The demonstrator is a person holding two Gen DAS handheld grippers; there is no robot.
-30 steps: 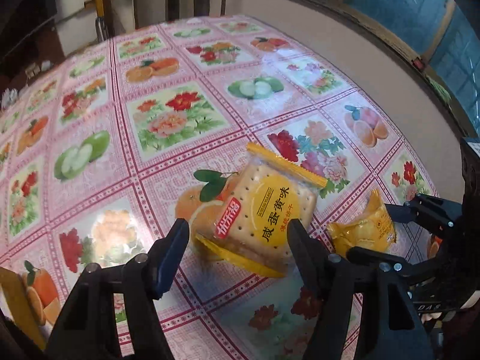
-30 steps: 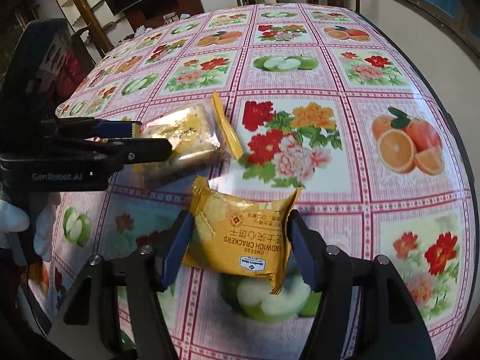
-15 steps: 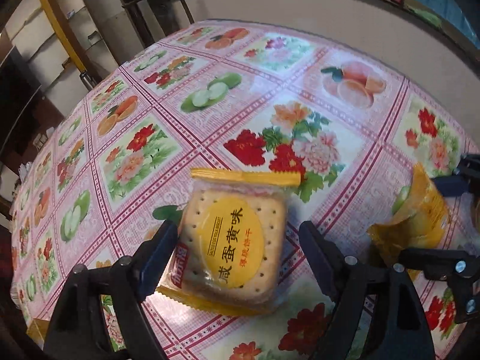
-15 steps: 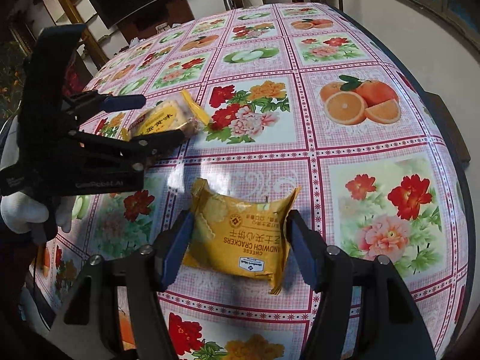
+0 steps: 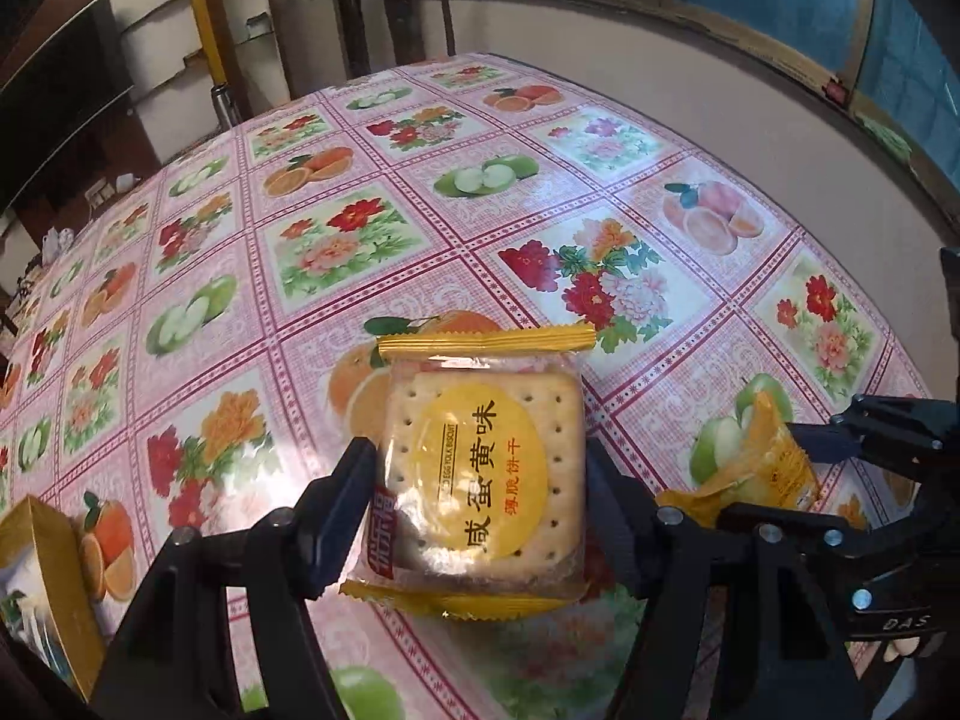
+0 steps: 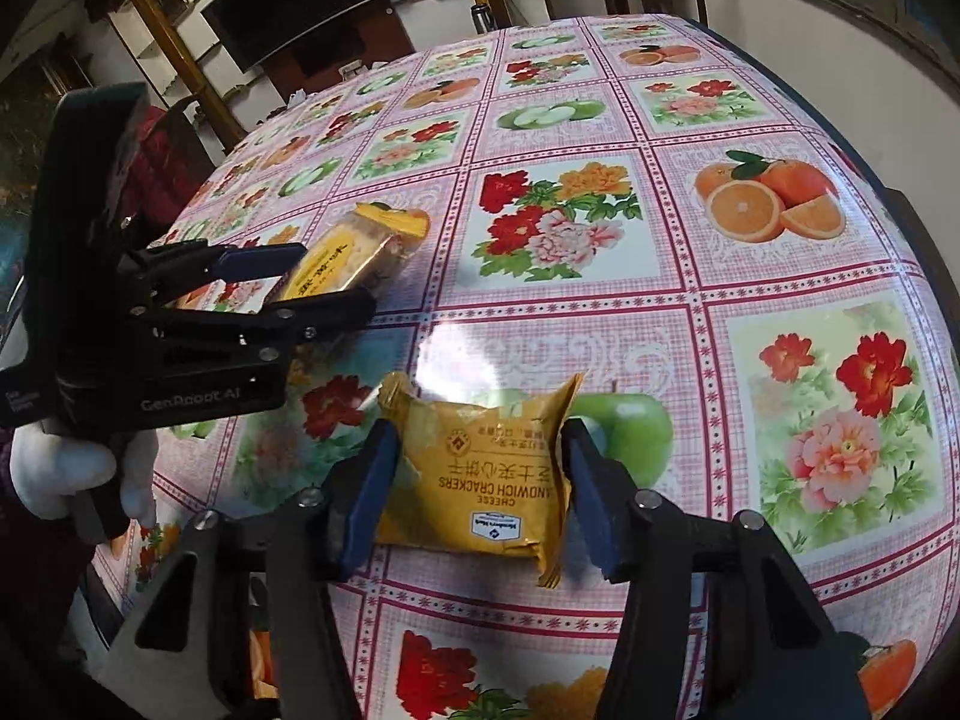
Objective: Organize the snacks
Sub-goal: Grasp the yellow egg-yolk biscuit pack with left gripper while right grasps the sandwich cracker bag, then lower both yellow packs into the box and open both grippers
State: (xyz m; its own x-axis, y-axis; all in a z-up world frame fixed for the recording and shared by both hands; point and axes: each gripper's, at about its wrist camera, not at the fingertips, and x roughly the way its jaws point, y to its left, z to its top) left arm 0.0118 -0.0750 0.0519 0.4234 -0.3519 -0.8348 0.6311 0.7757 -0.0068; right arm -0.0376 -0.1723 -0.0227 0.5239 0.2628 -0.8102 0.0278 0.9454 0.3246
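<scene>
My left gripper (image 5: 480,480) is shut on a clear salted egg yolk cracker pack (image 5: 483,468) with a yellow label, held above the table. It also shows in the right wrist view (image 6: 354,255), between the left gripper's fingers (image 6: 258,258). My right gripper (image 6: 480,474) is shut on a yellow cheese sandwich cracker pack (image 6: 480,474), held just over the tablecloth. That pack also shows at the right of the left wrist view (image 5: 762,462), gripped by the right gripper (image 5: 840,450).
The table (image 6: 600,330) has a pink cloth with fruit and flower squares. A yellow box (image 5: 48,588) stands at the near left edge. A white wall (image 5: 690,72) runs along the right side. A chair (image 5: 390,12) stands at the far end.
Both grippers have closed on their packs and lifted them off the cloth. The left gripper has swung and raised its cracker pack.
</scene>
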